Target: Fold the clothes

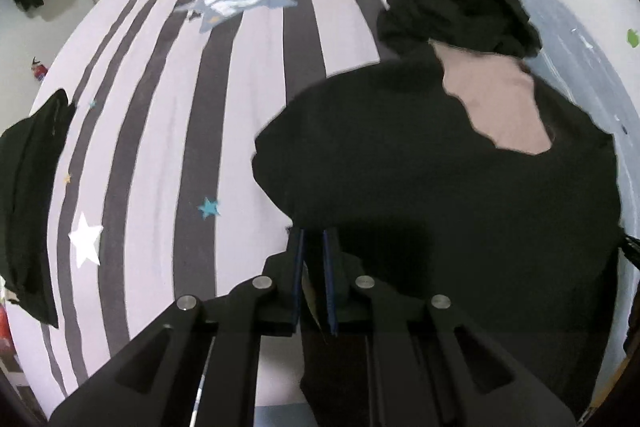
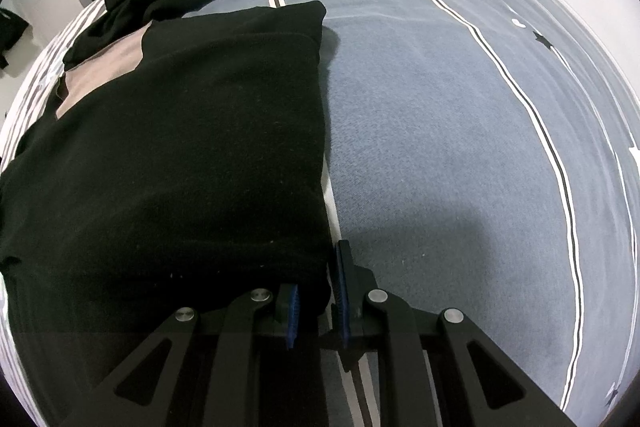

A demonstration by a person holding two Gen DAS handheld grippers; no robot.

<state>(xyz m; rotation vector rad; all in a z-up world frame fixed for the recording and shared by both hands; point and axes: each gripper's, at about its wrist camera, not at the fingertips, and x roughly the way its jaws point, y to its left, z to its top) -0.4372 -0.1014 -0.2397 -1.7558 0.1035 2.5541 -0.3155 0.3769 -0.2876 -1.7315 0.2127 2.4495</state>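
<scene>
The left claw (image 1: 313, 239) points steeply down at the bed (image 1: 168, 131), its fingers nearly together with a narrow slit between the blue pads; whether cloth sits in that slit is lost in shadow at the black garment (image 1: 460, 207)'s left near edge. The right claw (image 2: 318, 287) tilts down just as steeply, clamped on the same garment's near right corner, fabric pinched between its pads. The garment lies flat on the bed, long axis running away from the cameras, a pink panel (image 1: 496, 107) showing at its far part. Beyond it sits a crumpled black pile (image 1: 448, 7). Another dark piece (image 1: 28, 203) is cut off at the left view's edge.
</scene>
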